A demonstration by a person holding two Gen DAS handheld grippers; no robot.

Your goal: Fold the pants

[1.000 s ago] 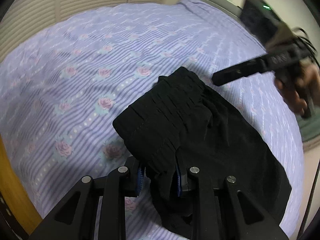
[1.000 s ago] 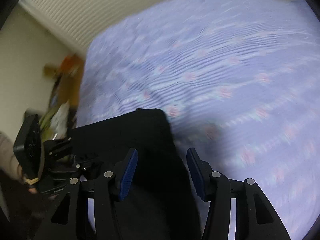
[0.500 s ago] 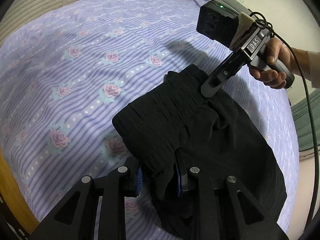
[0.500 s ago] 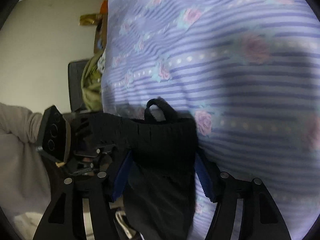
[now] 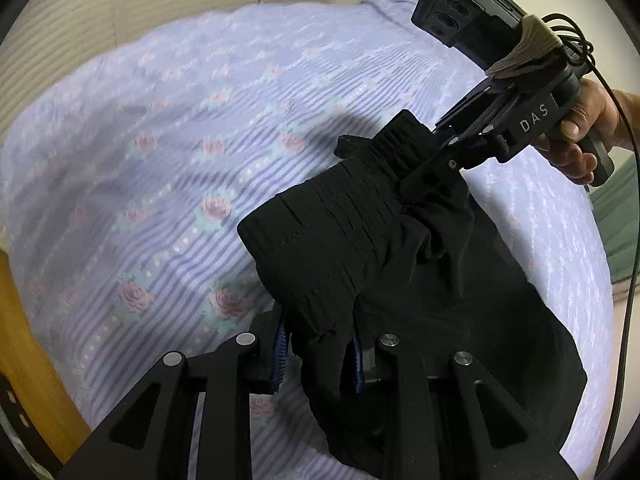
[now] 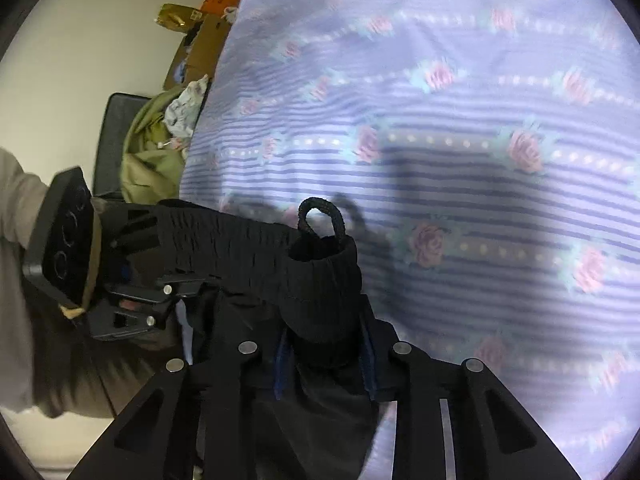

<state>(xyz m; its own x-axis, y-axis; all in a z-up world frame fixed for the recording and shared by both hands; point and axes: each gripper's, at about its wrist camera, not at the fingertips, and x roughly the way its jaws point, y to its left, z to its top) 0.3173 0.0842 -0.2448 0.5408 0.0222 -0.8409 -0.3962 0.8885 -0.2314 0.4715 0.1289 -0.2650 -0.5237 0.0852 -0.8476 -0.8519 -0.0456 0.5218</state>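
Black pants (image 5: 400,260) lie on a lilac, rose-patterned bedsheet (image 5: 180,160), with the gathered waistband raised between both grippers. My left gripper (image 5: 320,344) is shut on the near end of the waistband. My right gripper (image 5: 424,148), held by a hand, grips the far end. In the right wrist view, the right gripper (image 6: 324,352) has its jaws closing, and the blue pads press on the bunched waistband (image 6: 260,248). A drawstring loop (image 6: 320,216) sticks up from it. The left gripper (image 6: 132,240) holds the other end there.
A wooden bed edge (image 5: 24,340) runs along the lower left. A slatted wall (image 5: 120,12) stands behind the bed. Beside the bed lie an olive cloth pile (image 6: 152,152) and cardboard boxes (image 6: 200,40). A black cable (image 5: 628,280) hangs at the right.
The right gripper swung in from above the bed, came down on the far end of the waistband and closed on it. The left gripper kept its grip; the waistband is now stretched between them.
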